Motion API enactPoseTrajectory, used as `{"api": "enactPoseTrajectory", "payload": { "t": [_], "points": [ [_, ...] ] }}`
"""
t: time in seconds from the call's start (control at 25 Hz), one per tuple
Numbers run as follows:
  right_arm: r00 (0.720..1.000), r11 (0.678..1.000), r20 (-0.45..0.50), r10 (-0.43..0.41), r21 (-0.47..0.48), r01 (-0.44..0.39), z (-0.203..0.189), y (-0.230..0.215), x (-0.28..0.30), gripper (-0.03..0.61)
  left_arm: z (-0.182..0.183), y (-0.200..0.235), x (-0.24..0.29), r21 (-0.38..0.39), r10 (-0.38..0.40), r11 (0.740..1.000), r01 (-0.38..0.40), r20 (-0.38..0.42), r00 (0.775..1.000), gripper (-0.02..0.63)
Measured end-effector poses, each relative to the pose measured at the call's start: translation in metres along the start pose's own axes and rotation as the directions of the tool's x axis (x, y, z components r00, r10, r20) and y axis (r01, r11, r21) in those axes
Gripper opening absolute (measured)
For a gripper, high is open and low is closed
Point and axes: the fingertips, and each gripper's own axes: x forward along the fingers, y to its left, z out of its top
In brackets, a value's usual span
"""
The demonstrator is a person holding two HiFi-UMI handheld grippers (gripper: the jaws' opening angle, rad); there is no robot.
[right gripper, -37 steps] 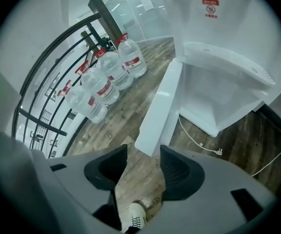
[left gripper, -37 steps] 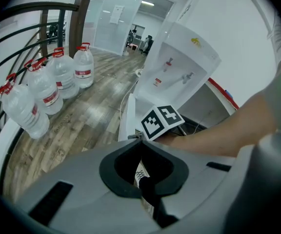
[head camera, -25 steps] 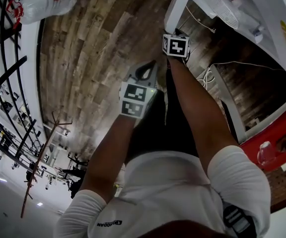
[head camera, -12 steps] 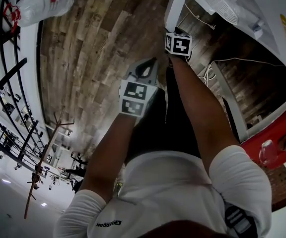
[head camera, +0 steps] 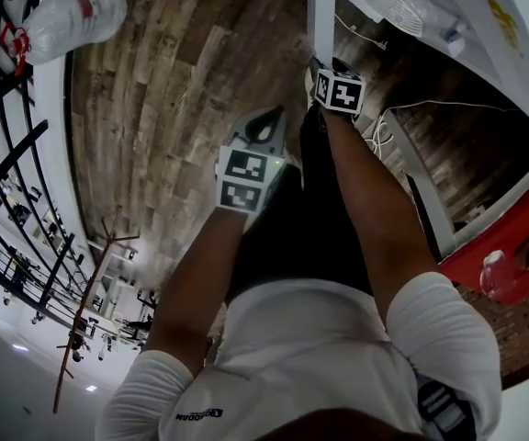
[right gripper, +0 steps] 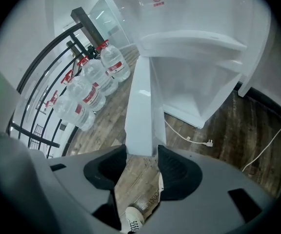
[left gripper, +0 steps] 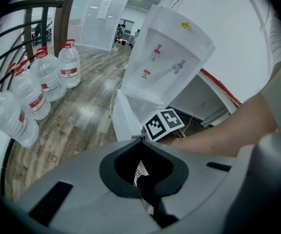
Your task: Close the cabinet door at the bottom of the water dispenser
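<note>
The white water dispenser (left gripper: 172, 57) stands against the wall with its bottom compartment (right gripper: 199, 91) open. The white cabinet door (right gripper: 141, 106) stands swung out, and I see it edge-on. My right gripper (right gripper: 142, 152) straddles the door's free edge, a dark pad pressed on each side. From the head view this gripper (head camera: 324, 64) sits at the lower end of the door (head camera: 320, 12). My left gripper (head camera: 263, 129) hangs lower and to the left, away from the door. Its jaw tips (left gripper: 141, 139) meet and hold nothing.
Several large water bottles (left gripper: 33, 91) lie along a black railing (right gripper: 48, 77) on the left. A power cord with a plug (right gripper: 189, 138) trails over the wooden floor (head camera: 173, 108) by the dispenser's base. A shoe (right gripper: 130, 223) shows below the right jaws. A red-edged ledge (head camera: 512, 246) runs at the right.
The right gripper has shifted a little to the right and down in the head view, with the door's edge following it. The left gripper has barely moved.
</note>
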Motion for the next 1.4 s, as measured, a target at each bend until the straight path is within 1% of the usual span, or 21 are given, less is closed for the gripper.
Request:
{"api": "enactPoseTrajectory", "payload": {
  "t": [0.2,0.6,0.72,0.8,0.88,1.04,1.28,1.4],
  "points": [
    [0.998,0.997,0.011,-0.057,0.044,0.057,0.000,-0.037,-0.013,0.215,0.007,-0.011,0.007,0.048,-0.016,0.999,0.017,-0.014,1.000,-0.003],
    [0.987,0.978,0.049,-0.151,0.154,0.142,0.016,-0.108,-0.028,0.212,0.018,-0.019,0.023,0.066,-0.030,0.997,0.031,-0.029,0.999,-0.003],
    [0.981,0.964,0.066,-0.182,0.210,0.164,0.025,-0.132,-0.031,0.193,0.021,-0.022,0.027,0.071,-0.035,0.997,0.037,-0.032,0.999,-0.003],
    [0.975,0.958,0.080,-0.205,0.221,0.184,0.035,-0.147,-0.034,0.153,0.022,-0.025,0.028,0.082,-0.041,0.996,0.043,-0.037,0.999,-0.003],
    [0.971,0.954,0.093,-0.221,0.227,0.195,0.043,-0.159,-0.036,0.150,0.024,-0.026,0.030,0.089,-0.043,0.995,0.046,-0.039,0.998,-0.003],
    [0.965,0.958,0.113,-0.238,0.194,0.214,0.057,-0.179,-0.039,0.149,0.026,-0.026,0.034,0.090,-0.044,0.995,0.048,-0.046,0.998,-0.003],
    [0.956,0.964,0.135,-0.261,0.083,0.252,0.073,-0.198,-0.041,0.147,0.029,-0.024,0.037,0.093,-0.039,0.995,0.043,-0.042,0.998,-0.003],
    [0.953,0.964,0.144,-0.267,0.048,0.262,0.082,-0.203,-0.042,0.147,0.030,-0.023,0.038,0.093,-0.038,0.995,0.042,-0.043,0.998,-0.003]
  ]
}}
